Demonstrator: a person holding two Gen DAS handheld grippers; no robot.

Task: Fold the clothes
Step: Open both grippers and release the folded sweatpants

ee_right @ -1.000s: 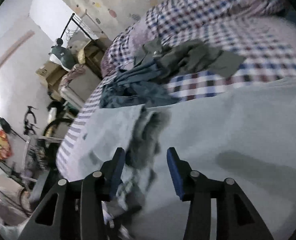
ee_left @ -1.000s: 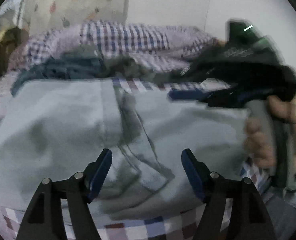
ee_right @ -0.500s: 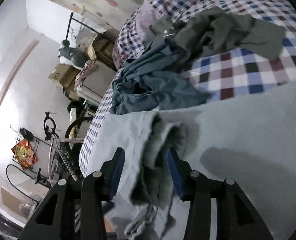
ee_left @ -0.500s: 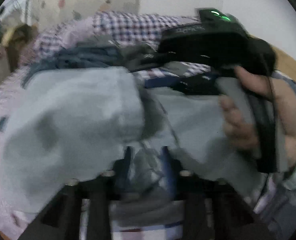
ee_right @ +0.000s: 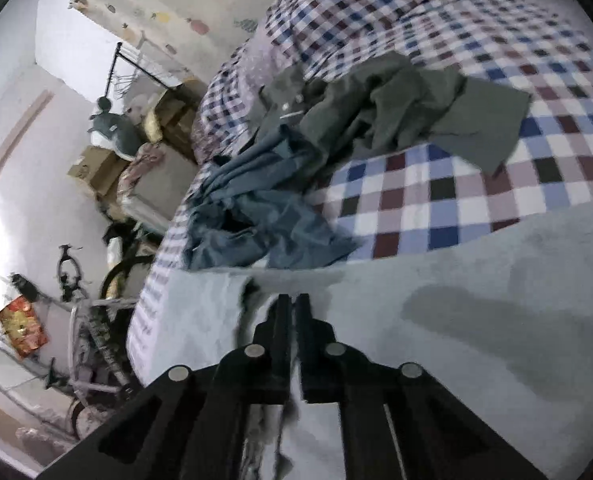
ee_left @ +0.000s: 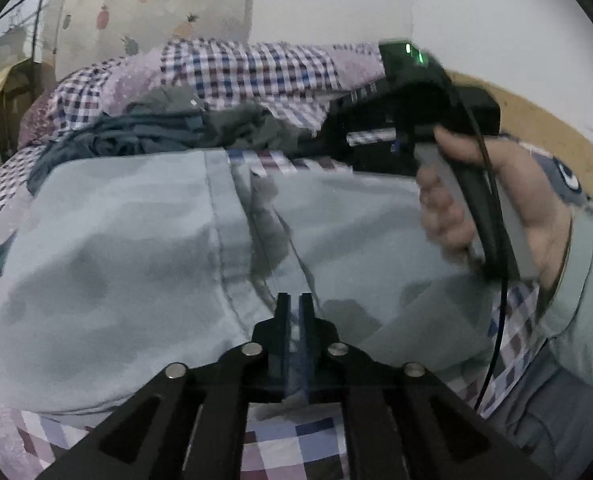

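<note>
Both grippers, left (ee_left: 294,312) closing, right (ee_right: 294,312) clamped, pinch pale garment (ee_left: 116,248).

Pale grey-blue garment (ee_left: 116,248) on a red, blue and white checked bedsheet (ee_right: 436,196), beside slate-blue (ee_right: 256,224) and olive clothes (ee_right: 396,120)

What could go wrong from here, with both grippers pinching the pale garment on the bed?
The left gripper, its jaws closing, holds only a thin fold of the pale garment, so cloth may slip out when lifted. The right gripper is shut on the bunched edge and may drag several layers, skewing the fold. The blue garment overlaps the far edge and could get swept along.
</note>
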